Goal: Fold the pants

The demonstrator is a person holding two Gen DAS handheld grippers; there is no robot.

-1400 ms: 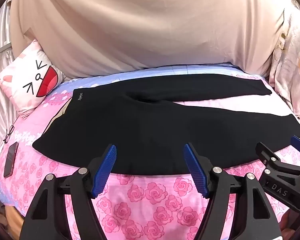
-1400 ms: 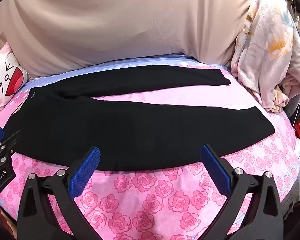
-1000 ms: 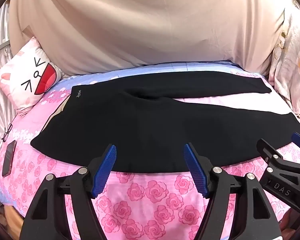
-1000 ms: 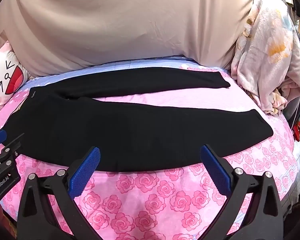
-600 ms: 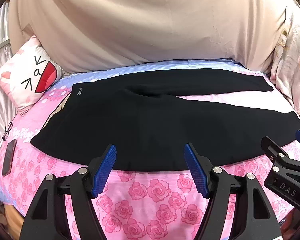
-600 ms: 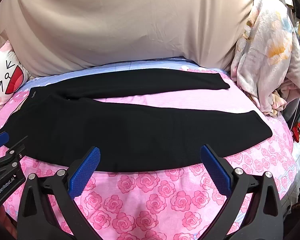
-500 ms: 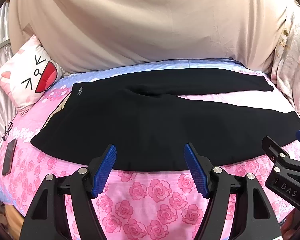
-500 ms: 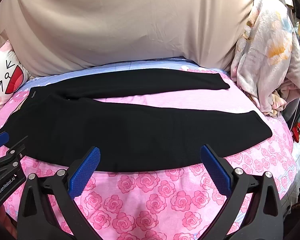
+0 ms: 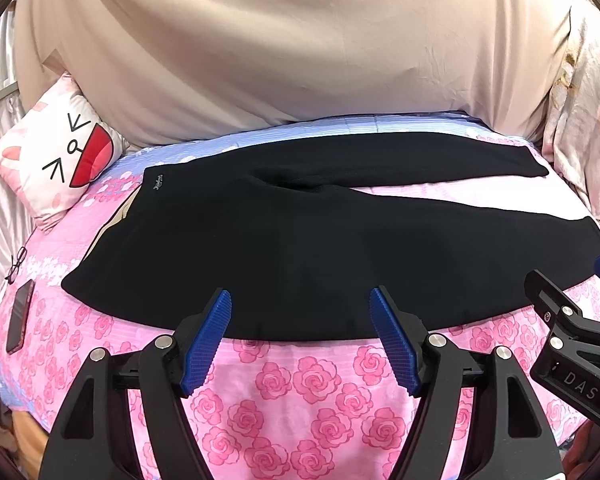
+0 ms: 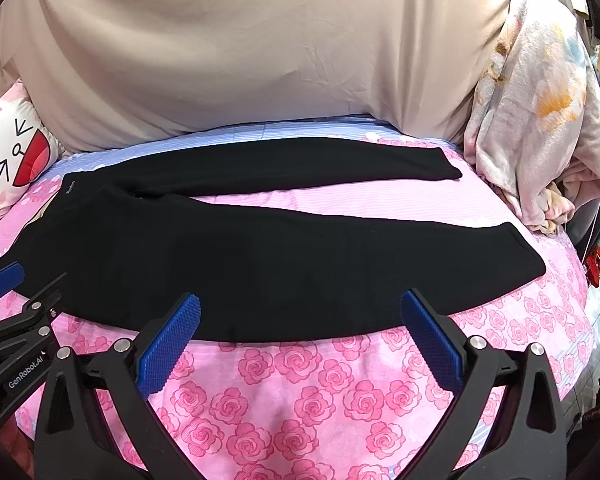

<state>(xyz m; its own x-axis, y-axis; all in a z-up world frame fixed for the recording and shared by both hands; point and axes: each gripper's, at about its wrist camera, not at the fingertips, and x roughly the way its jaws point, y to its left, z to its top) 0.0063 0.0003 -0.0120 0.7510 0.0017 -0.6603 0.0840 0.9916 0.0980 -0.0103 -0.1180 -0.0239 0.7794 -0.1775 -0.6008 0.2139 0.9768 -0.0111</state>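
Note:
Black pants [image 9: 300,240] lie flat on a pink rose-print bed [image 9: 284,392], waistband at the left, both legs spread to the right in a narrow V. They also show in the right wrist view [image 10: 280,256]. My left gripper [image 9: 300,304] is open and empty, just above the near hem edge of the pants. My right gripper [image 10: 300,308] is open and empty, over the near leg's front edge. Each gripper shows at the side of the other's view.
A cat-face pillow [image 9: 56,160] sits at the back left. A phone [image 9: 18,320] and glasses [image 9: 17,264] lie at the bed's left edge. A beige sheet [image 9: 300,60] hangs behind. A crumpled floral blanket [image 10: 540,128] is piled at the right.
Both grippers have drifted slightly, so the pants sit a little differently in view. The pants have not moved and both grippers stay open.

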